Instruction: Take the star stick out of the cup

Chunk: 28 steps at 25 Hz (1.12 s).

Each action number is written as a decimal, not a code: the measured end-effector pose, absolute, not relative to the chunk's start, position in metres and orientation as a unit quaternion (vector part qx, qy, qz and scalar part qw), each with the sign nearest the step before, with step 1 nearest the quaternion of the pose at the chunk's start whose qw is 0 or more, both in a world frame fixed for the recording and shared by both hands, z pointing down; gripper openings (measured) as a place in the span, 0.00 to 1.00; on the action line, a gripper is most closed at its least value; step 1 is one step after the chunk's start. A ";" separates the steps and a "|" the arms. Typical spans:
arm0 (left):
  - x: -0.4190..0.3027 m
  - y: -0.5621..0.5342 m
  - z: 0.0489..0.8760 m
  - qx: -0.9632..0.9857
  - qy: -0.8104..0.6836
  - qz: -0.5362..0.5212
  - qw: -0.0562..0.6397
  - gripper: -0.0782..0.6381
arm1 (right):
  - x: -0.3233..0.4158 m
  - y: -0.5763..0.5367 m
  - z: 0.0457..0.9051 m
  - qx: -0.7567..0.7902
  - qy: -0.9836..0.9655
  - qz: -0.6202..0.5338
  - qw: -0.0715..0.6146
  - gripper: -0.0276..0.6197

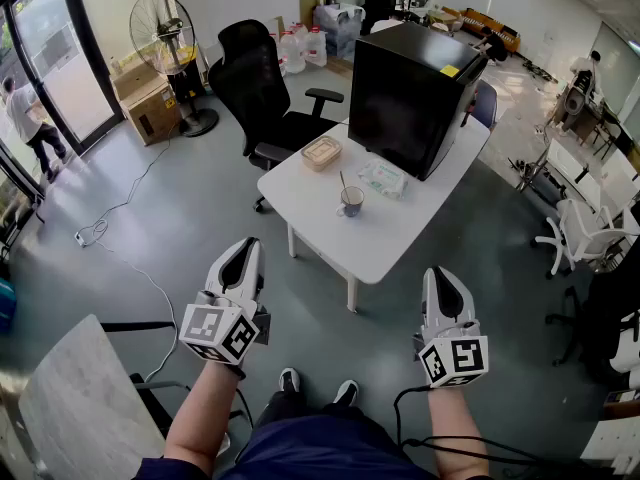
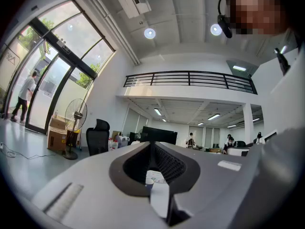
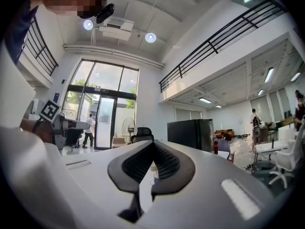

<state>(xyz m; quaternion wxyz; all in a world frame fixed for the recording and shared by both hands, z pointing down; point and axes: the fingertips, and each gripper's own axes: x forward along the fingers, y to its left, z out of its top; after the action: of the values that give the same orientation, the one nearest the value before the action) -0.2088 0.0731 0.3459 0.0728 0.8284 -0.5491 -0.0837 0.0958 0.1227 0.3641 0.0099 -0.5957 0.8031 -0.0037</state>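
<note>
A cup (image 1: pixel 351 202) stands near the middle of the white table (image 1: pixel 400 238), and a thin stick (image 1: pixel 342 181) rises from it, leaning left. I cannot make out its top. Both grippers hang over the floor in front of the table, well short of the cup. My left gripper (image 1: pixel 247 245) points at the table's near-left side; its jaws meet at the tips with nothing between them. My right gripper (image 1: pixel 437 272) is off the table's front corner, likewise shut and empty. In the left gripper view the cup (image 2: pixel 149 181) shows small through the gap behind the closed tips (image 2: pixel 152 145).
A black cabinet (image 1: pixel 415 93) fills the table's far side. In front of it lie a lidded food box (image 1: pixel 322 152) and a wipes packet (image 1: pixel 383 178). A black office chair (image 1: pixel 262 93) stands left of the table, a floor fan (image 1: pixel 165 28) beyond it. A cable (image 1: pixel 130 258) trails across the floor.
</note>
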 end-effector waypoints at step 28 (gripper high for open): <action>-0.163 0.054 0.371 0.813 -0.571 -0.059 0.093 0.13 | 0.142 0.087 0.379 -0.572 0.820 -0.021 0.023 0.05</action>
<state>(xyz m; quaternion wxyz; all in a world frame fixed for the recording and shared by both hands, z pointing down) -0.1633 0.0538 0.3709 0.0927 0.8133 -0.5714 -0.0591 0.1423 0.0867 0.3790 0.0225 -0.5716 0.8199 -0.0208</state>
